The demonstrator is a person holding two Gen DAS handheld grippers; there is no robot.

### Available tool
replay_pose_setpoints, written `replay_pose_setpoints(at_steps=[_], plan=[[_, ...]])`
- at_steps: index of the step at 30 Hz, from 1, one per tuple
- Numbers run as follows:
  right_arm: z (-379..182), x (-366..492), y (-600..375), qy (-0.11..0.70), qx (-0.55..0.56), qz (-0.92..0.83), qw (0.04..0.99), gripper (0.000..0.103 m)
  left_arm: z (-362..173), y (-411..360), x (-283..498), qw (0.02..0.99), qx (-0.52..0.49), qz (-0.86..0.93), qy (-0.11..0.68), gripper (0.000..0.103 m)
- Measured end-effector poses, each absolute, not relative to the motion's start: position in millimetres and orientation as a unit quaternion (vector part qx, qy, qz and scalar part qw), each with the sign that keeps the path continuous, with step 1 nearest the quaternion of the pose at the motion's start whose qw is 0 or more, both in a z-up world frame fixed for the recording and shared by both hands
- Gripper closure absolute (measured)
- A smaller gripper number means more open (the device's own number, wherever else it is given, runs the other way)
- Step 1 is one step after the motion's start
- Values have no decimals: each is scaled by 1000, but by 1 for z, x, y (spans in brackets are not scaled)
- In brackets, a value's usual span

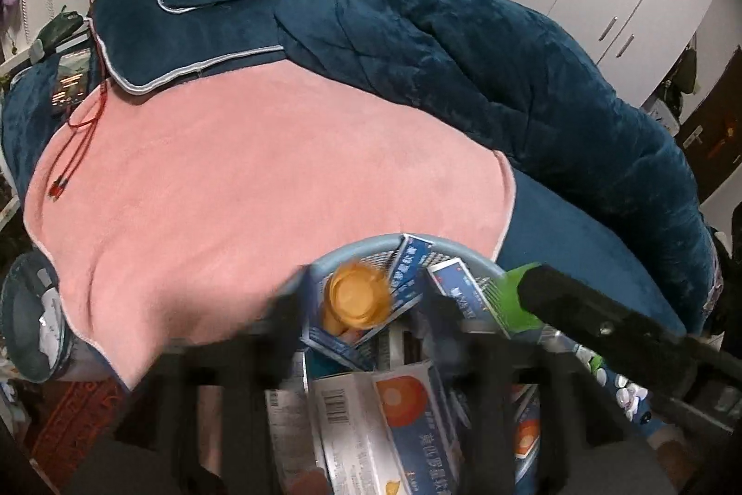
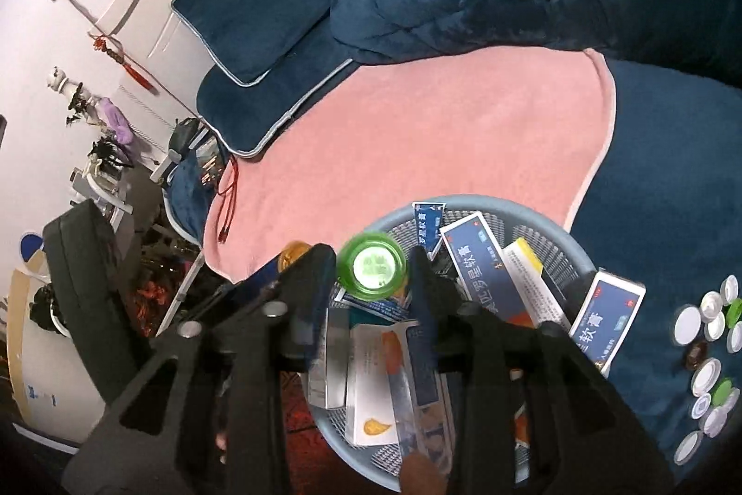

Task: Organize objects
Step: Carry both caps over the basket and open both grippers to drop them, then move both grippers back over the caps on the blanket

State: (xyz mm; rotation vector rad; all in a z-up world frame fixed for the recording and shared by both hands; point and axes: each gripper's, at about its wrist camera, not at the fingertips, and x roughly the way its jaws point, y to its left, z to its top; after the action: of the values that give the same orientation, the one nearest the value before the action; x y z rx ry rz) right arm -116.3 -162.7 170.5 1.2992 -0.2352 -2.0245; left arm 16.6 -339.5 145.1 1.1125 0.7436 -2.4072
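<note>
A light blue basket [image 1: 361, 245] [image 2: 510, 207] full of medicine boxes [image 1: 403, 416] [image 2: 482, 272] sits on the bed's near edge. Both grippers hover over it, pointing down. An orange bottle [image 1: 356, 300], blurred, is between the fingers of my left gripper [image 1: 364, 286], with a gap on each side. A green bottle [image 2: 373, 265] [image 1: 514, 295], base towards the camera, lies between the fingers of my right gripper [image 2: 371, 258], which stand close beside it without clearly pressing. The orange bottle [image 2: 292, 251] peeks out at the left in the right wrist view.
The basket rests partly on a pink towel [image 1: 232, 193] [image 2: 417, 133] and partly on a blue sheet. Several loose bottle caps [image 2: 709, 323] [image 1: 617, 383] lie to its right. A blue quilt [image 1: 463, 54], pillows and a red cable [image 1: 79, 133] are beyond.
</note>
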Motion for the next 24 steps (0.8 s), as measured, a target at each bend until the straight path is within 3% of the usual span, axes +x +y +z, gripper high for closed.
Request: replay_pose_setpoints(at_steps=[1, 3, 5, 12, 24], plan=[[172, -116, -161, -92, 498, -788, 350, 50, 146, -340, 18, 200, 395, -858, 261, 21], [174, -114, -155, -93, 492, -793, 348, 39, 149, -341, 22, 208, 392, -857, 262, 17], [177, -112, -148, -94, 491, -795, 344, 28, 149, -342, 24, 216, 397, -853, 262, 6], [183, -109, -134, -75, 486, -809, 323, 7, 156, -330, 26, 231, 412, -849, 236, 1], [190, -101, -89, -77, 479, -825, 290, 0, 175, -286, 17, 207, 421, -862, 192, 1]])
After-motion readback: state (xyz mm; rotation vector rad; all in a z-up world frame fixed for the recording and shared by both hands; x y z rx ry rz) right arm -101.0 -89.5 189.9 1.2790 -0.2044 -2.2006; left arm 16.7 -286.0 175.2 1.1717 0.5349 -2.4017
